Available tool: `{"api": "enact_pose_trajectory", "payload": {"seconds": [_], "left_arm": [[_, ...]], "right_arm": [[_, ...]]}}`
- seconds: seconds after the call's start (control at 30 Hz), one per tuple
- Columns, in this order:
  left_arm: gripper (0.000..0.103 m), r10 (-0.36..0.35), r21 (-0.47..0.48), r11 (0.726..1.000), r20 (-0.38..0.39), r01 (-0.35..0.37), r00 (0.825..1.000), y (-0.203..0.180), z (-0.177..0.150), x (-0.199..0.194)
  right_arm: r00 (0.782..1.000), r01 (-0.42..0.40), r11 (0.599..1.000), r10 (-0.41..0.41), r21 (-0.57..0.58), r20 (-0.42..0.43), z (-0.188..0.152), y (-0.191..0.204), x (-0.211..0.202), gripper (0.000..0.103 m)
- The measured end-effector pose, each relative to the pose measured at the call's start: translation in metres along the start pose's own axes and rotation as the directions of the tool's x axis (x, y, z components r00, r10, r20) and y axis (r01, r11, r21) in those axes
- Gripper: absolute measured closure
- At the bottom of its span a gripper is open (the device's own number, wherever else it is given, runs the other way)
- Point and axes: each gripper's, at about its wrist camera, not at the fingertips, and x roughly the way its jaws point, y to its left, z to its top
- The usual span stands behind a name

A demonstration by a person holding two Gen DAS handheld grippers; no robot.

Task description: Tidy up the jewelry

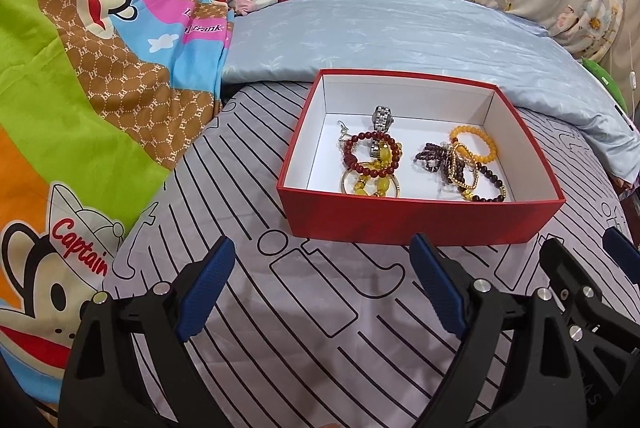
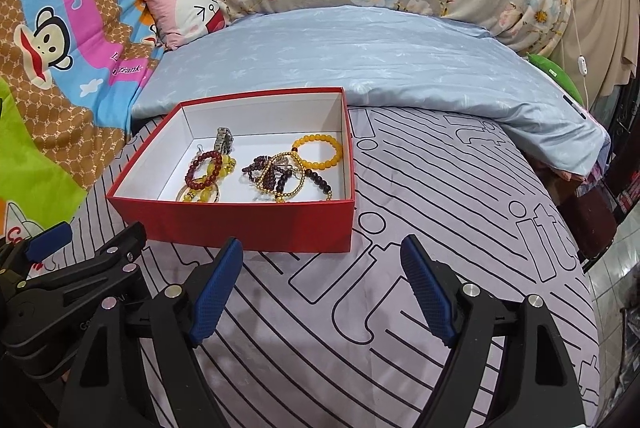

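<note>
Left wrist view, tool: the left gripper (image 1: 322, 252), black with blue ribbed pads, stands with its jaws spread wide, holding nothing, over the lilac bedsheet with black line print (image 1: 304, 328).
Left wrist view, neighbour: the right gripper (image 1: 588, 248) shows at the right edge, one blue pad partly cut off.
Left wrist view, box: the open red cardboard box with white lining (image 1: 400, 218) sits on the sheet just beyond the fingertips, apart from them, its long side running across the frame.
Left wrist view, contents: a dark red bead bracelet (image 1: 372, 155), a silver metal watch (image 1: 381, 125) and an orange bead bracelet (image 1: 475, 144) lie flat in the box among other beaded pieces.
Right wrist view, tool: the right gripper (image 2: 322, 250) is likewise spread apart and empty; the left gripper (image 2: 92, 234) shows at lower left.
Right wrist view, box: the box (image 2: 256, 226) lies ahead and left of the pads, untouched.
Right wrist view, backdrop: a pale blue pillow (image 2: 360, 59) lies behind the box.
</note>
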Motion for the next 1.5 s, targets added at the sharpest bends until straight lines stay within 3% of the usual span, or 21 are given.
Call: {"api": "enact_pose_trajectory", "payload": {"seconds": [1.5], "left_arm": [[0.017, 0.014, 0.012, 1.0, -0.007, -0.014, 1.0, 0.0018, -0.0012, 0.0027]], "right_arm": [[1.0, -0.004, 1.0, 0.004, 0.025, -0.012, -0.0055, -0.0032, 0.0041, 0.023]]}}
